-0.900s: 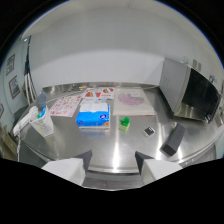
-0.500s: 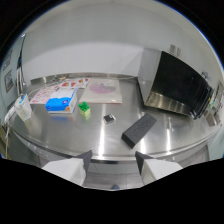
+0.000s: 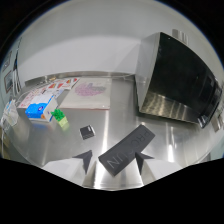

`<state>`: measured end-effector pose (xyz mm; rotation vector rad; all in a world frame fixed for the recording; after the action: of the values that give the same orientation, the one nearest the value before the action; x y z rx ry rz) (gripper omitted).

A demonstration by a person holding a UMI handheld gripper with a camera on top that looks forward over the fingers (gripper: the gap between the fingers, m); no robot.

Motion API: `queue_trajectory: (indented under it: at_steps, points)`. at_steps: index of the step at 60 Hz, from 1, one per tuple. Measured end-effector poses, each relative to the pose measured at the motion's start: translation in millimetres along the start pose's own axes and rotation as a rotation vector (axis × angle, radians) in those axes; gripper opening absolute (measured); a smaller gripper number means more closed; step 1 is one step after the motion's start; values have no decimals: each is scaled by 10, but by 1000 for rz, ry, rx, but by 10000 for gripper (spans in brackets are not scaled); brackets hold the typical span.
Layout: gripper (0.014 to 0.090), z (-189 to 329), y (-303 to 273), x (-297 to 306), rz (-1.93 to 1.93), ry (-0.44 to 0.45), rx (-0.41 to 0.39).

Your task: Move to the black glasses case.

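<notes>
I've swung my claw [image 3: 114,159] right and closer, so the black case [image 3: 126,149] now lies flat on the bench [image 3: 165,135] between my open, empty fingers [image 3: 85,159], nearly reached.

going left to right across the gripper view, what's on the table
blue box → green block → small black square → black glasses case, lying between the open fingers → big black appliance
</notes>
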<state>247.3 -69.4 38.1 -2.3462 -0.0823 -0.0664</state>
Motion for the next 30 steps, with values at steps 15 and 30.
queue_trajectory:
  at_steps: [15,30]
  points:
    - [842,261,-19,-88,-1,-27,-21]
    - [844,216,-36,-75,0,-13,-18]
